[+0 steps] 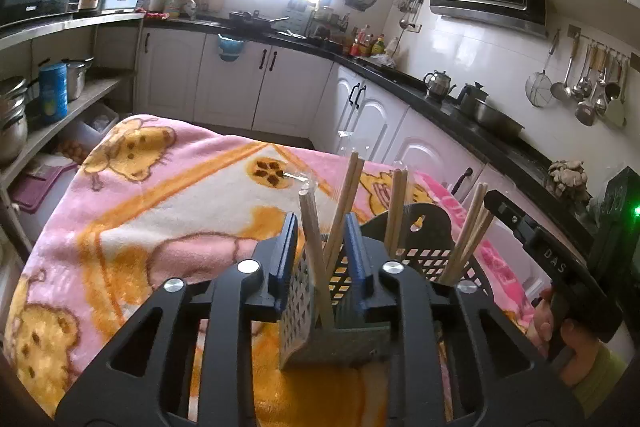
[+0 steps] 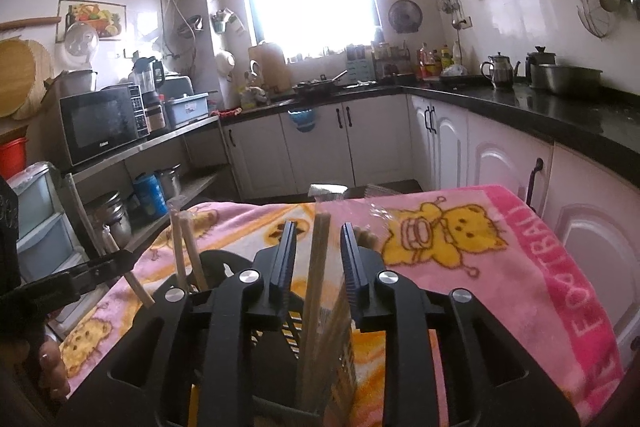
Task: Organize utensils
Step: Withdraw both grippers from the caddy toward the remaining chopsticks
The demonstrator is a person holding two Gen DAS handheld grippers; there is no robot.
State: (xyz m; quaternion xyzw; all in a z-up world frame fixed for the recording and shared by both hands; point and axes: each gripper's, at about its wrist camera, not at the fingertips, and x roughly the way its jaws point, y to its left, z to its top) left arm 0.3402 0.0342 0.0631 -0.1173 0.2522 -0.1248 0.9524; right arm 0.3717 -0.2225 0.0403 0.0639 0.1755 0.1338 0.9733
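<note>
A black perforated utensil holder (image 1: 424,247) stands on the pink cartoon blanket (image 1: 160,187), with several wooden chopsticks (image 1: 394,211) upright in its compartments. My left gripper (image 1: 322,247) is open, its blue-padded jaws either side of two chopsticks (image 1: 316,247) in the holder's left grey compartment (image 1: 304,307). My right gripper (image 2: 319,255) is open, its jaws astride a pair of chopsticks (image 2: 316,287) standing in the holder (image 2: 296,331). The holder's base is hidden behind both grippers. The right gripper also shows in the left wrist view at the right (image 1: 532,231).
The blanket-covered table (image 2: 500,247) sits between white kitchen cabinets (image 2: 500,163) with a black counter (image 2: 520,107) on the right and open shelves (image 2: 172,143) with a microwave and pots on the left. Clear plastic wrap (image 2: 328,191) lies at the table's far edge.
</note>
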